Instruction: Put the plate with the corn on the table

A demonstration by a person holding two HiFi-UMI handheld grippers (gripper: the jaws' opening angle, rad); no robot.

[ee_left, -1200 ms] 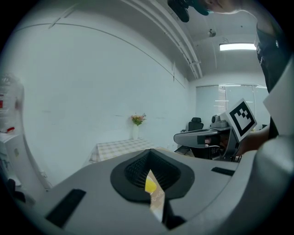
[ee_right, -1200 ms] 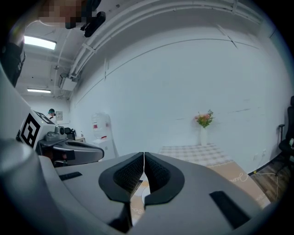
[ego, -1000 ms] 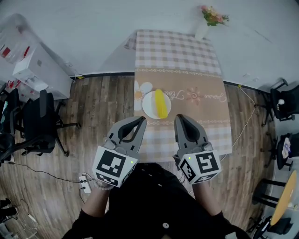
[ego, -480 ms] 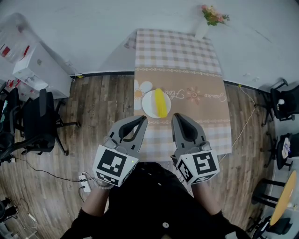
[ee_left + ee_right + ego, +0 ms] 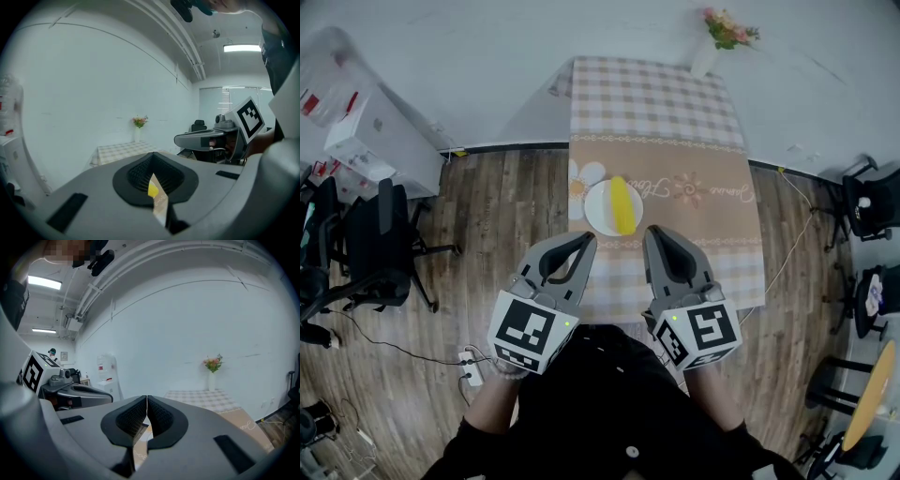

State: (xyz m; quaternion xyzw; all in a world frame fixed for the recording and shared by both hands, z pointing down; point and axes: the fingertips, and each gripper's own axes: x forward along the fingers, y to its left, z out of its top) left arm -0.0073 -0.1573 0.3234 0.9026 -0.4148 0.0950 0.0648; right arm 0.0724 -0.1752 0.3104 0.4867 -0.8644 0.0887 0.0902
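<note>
Whole plate (image 5: pixel 597 212) w/ corn (image 5: pixel 622 206): head view

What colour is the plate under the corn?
White. The plate shows best in the head view, with the yellow corn lying on it.

Table (image 5: pixel 727 281): centre of frame, long axis running to the wall at top. Checked cloth (image 5: pixel 647 103) covers it, with 1 brown flowered band (image 5: pixel 712 169) across the middle. On the band's left part: 1 white plate (image 5: pixel 598 216) bearing corn (image 5: pixel 622 206). Top right corner: 1 white vase (image 5: pixel 705 62), upright.
</note>
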